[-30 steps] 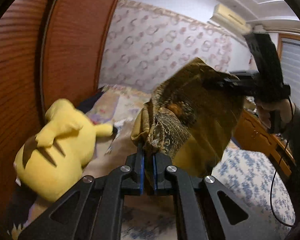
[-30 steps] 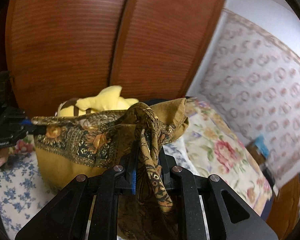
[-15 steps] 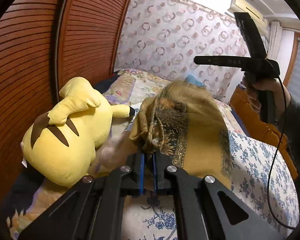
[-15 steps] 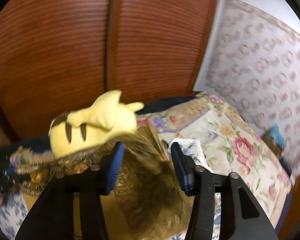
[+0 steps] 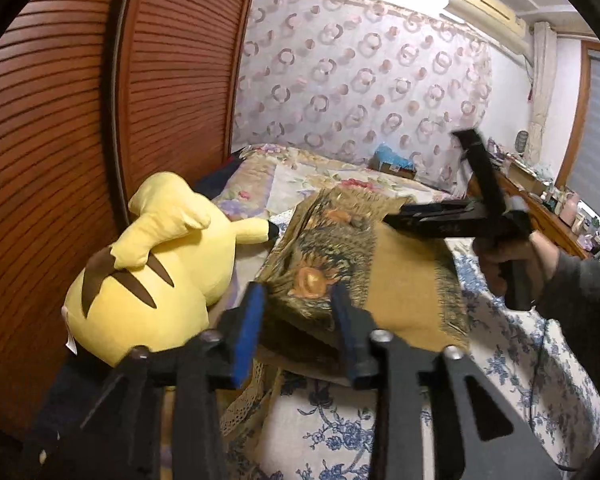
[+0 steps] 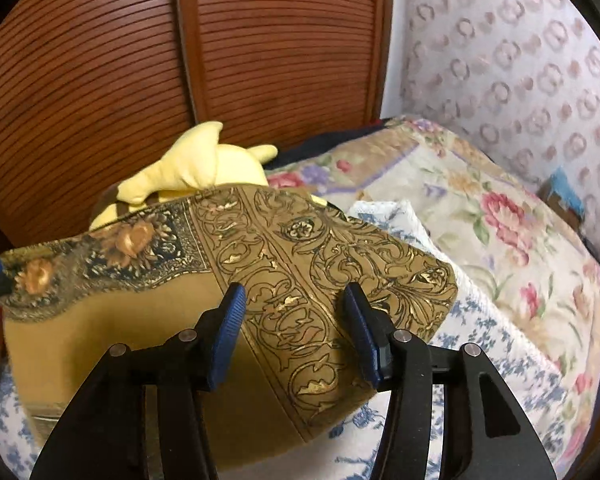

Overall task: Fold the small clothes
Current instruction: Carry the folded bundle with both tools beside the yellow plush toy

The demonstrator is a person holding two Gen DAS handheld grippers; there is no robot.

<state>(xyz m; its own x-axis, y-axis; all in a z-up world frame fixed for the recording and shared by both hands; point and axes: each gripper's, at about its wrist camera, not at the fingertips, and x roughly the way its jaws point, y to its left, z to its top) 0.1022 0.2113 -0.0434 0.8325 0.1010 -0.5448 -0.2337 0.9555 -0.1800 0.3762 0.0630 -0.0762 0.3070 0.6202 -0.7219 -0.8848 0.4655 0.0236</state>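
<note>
Both our left tongs (image 5: 298, 312) and right tongs (image 6: 294, 320) have just been opening, scarf (image 6: 300, 280) lying loose beneath them on the bed (image 6: 500, 240); its raised edge may slump unevenly.

Left hand-held gripper (image 5: 298, 300): matte black plastic linkage arms, triangular cut-outs, round silver screws at pivots, blue ribbed pads on finger inner faces. Right hand-held gripper (image 6: 294, 304): same black frame, silver screws, blue ribbed pads. Right hand (image 5: 512, 264) on black handle; dark grey sleeve (image 5: 580, 300); thin black cable below wrist.
</note>
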